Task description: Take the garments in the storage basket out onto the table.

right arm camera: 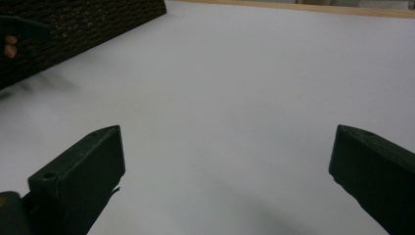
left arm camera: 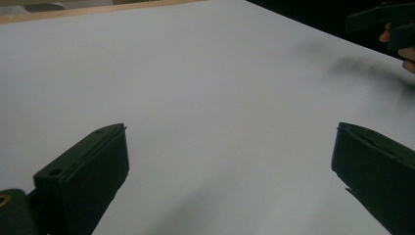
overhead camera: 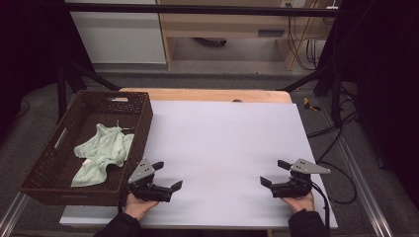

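1. Left gripper, matte black and angular, sits at seven o'clock on the smooth white sheet, jaws spread wide, empty.
2. Right gripper at five o'clock, equally wide, nothing held.
3. Crumpled pale-green soft cloth lies inside the dark-brown woven rectangular basket at nine o'clock, near the left gripper.

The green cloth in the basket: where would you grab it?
Probably the raised, crumpled fold near the middle of the green cloth, coming straight down from above: the brown basket walls block any sideways approach. The open left tongs are nearest.
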Available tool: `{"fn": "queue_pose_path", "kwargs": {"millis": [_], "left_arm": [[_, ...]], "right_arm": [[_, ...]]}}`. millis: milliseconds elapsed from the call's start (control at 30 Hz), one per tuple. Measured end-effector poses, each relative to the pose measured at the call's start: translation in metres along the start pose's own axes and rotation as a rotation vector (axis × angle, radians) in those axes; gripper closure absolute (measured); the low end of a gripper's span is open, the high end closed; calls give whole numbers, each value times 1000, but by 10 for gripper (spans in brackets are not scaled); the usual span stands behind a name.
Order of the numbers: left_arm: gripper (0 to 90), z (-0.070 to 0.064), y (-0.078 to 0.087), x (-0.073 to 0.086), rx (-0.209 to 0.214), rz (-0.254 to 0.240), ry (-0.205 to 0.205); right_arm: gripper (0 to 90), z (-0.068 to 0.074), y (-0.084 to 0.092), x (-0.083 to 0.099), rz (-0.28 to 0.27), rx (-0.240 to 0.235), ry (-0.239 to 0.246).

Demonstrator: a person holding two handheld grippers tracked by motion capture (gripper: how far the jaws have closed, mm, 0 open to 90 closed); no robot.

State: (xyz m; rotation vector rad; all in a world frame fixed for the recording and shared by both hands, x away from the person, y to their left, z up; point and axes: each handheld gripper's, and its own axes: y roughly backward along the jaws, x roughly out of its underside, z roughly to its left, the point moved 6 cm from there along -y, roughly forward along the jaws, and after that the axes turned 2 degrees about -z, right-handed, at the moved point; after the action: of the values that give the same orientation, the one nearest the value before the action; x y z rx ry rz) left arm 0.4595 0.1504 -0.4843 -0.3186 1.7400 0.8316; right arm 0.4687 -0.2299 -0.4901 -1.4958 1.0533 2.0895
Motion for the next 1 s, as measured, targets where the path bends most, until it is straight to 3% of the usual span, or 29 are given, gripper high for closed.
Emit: {"fn": "queue_pose_path", "kwargs": {"millis": [1000], "left_arm": [[3,-1,3,-9,-34,-4,-14]], "right_arm": [[7,2,1,1,9,-3,7]]}}
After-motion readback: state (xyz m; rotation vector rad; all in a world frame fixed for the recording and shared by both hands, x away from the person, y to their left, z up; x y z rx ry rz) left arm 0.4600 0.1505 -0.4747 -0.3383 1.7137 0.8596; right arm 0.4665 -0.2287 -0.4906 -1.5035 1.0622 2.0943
